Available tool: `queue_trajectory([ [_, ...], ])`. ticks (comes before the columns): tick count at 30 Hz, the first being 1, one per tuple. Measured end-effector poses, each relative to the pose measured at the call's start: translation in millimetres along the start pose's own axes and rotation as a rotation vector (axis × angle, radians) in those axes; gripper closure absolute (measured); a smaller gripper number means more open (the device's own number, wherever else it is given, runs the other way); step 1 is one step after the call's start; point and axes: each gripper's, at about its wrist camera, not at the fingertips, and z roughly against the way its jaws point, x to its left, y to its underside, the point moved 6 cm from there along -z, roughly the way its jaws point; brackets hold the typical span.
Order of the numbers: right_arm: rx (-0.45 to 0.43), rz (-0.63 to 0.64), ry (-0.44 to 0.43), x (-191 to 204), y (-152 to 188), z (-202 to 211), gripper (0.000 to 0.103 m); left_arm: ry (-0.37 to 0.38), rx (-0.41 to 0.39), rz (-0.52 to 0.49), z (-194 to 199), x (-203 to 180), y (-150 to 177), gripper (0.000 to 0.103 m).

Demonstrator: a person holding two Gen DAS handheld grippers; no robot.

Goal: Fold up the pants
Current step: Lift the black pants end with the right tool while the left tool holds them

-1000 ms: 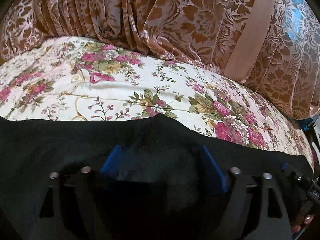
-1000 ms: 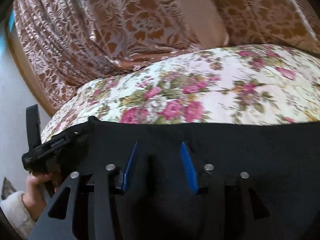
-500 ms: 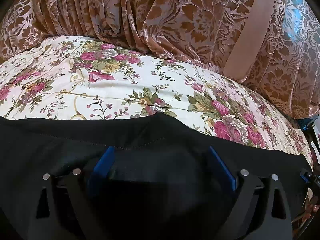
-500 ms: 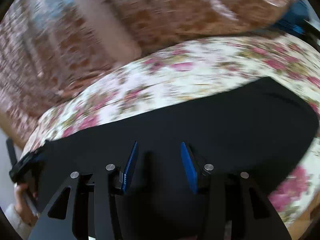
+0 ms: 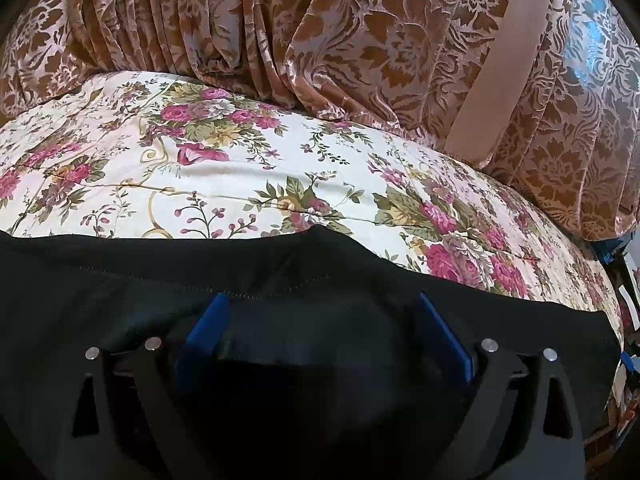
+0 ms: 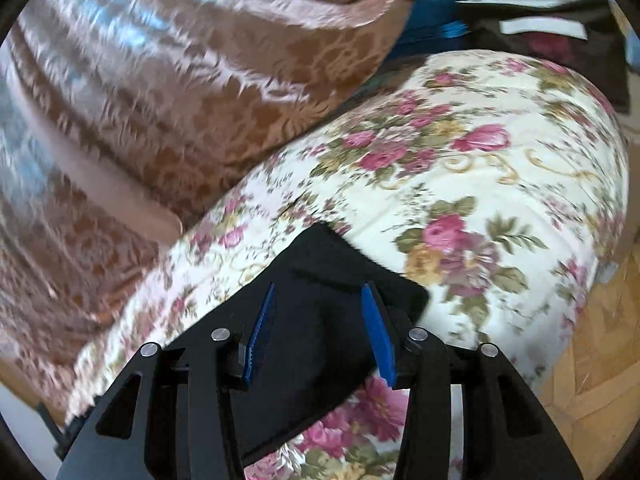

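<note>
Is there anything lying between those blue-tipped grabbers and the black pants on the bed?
Nothing visible does. The left gripper hangs wide open right over the black pants, and the right gripper, jaws opening, has the pants' end between its pads. Only the floral bedspread lies around them.

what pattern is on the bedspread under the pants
Cream with pink roses and green leaves; the bedspread shows best in the left wrist view, beyond the black pants.

Soft, even daylight; the left view is sharp, the right motion-blurred, both bowed and dark-cornered at the edges.
</note>
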Motion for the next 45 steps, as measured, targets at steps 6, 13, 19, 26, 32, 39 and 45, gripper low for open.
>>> queue_trajectory([
  [6,0.073,-0.189,0.026,-27.0,15.8,-6.7,0.046,0.04,-0.016,0.028,10.9,2.7,-3.3,0.009],
  [13,0.088,-0.255,-0.078,-26.2,24.3,-19.9,0.046,-0.029,-0.051,0.073,36.6,32.7,-6.9,0.007],
  [19,0.07,-0.338,-0.101,-25.9,22.9,-36.2,0.073,-0.13,-0.079,0.066,57.5,61.1,1.3,0.006],
  [26,0.011,-0.208,-0.102,20.3,6.4,-15.1,0.081,-0.104,-0.086,0.203,57.6,94.3,17.4,0.005],
  [32,-0.051,-0.022,-0.17,103.6,-4.7,19.6,0.081,-0.127,-0.079,0.158,53.8,86.1,19.6,0.003],
  [39,-0.085,0.155,-0.31,190.6,9.7,51.1,0.081,-0.128,-0.077,0.144,54.6,85.1,21.7,0.003],
  [45,-0.035,0.317,-0.437,262.4,48.4,56.2,0.081,-0.145,-0.061,0.128,52.6,83.5,22.6,0.002],
])
